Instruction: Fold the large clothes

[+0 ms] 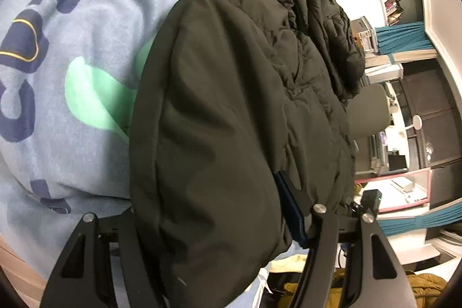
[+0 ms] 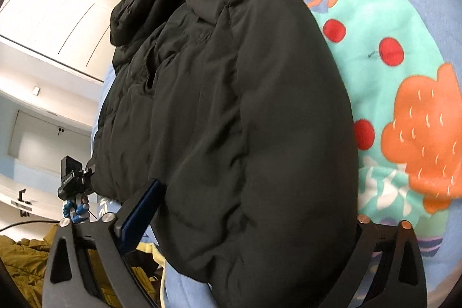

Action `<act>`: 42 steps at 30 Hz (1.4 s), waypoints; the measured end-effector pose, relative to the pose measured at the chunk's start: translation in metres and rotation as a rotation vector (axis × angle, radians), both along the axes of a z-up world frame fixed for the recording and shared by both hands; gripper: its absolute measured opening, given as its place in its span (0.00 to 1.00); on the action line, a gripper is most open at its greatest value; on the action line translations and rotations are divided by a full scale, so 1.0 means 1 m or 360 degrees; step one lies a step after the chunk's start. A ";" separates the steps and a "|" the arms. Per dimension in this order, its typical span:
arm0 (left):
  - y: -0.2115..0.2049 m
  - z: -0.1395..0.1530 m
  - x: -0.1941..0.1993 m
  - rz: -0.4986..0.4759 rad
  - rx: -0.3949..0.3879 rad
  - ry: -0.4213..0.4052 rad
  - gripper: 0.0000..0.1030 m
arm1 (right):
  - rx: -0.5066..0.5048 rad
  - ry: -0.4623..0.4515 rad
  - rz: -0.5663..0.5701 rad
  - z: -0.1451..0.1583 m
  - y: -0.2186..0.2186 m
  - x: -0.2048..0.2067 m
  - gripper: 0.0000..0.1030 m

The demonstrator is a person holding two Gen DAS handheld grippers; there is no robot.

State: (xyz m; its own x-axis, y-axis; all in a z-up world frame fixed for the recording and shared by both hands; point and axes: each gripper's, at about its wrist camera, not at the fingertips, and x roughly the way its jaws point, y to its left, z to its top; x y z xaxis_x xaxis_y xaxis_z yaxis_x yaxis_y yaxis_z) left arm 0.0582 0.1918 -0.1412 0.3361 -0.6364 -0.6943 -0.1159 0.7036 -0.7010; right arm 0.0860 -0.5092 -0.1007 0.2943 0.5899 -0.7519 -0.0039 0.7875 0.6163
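On the fleecy blanket [image 1: 72, 111], both grippers' fingers clasp the puffy black jacket [image 1: 219, 117].

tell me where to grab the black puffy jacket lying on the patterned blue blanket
Probably the black puffy jacket by its near hem edge, from the camera side: that edge overhangs the patterned blue blanket and bulges toward both grippers, so fingers can straddle it.

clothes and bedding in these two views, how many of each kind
black puffer jacket: 1
olive-yellow garment, off the bed's near edge: 1
printed light blue blanket under the jacket: 1
total: 3
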 end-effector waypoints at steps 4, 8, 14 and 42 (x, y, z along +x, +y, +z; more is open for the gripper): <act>-0.007 0.004 -0.003 0.0040 0.0084 -0.0023 0.61 | 0.0007 -0.0028 -0.0045 0.001 0.000 -0.005 0.60; -0.010 0.004 -0.004 0.0022 0.0093 -0.0023 0.61 | 0.0001 -0.0030 -0.0031 0.003 0.001 -0.010 0.60; -0.025 0.009 -0.004 -0.0051 0.0176 -0.0027 0.60 | -0.0033 -0.0038 -0.0019 0.004 0.010 -0.009 0.63; -0.070 0.085 -0.009 -0.0131 0.0688 -0.0409 0.14 | -0.0349 -0.0348 0.0114 0.061 0.050 -0.012 0.15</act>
State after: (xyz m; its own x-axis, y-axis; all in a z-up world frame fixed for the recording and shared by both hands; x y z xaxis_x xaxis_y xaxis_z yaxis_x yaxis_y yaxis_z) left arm 0.0495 0.1218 -0.0557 0.4916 -0.3407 -0.8014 0.0901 0.9353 -0.3423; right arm 0.0737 -0.4595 -0.0401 0.4265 0.4458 -0.7870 -0.1779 0.8945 0.4102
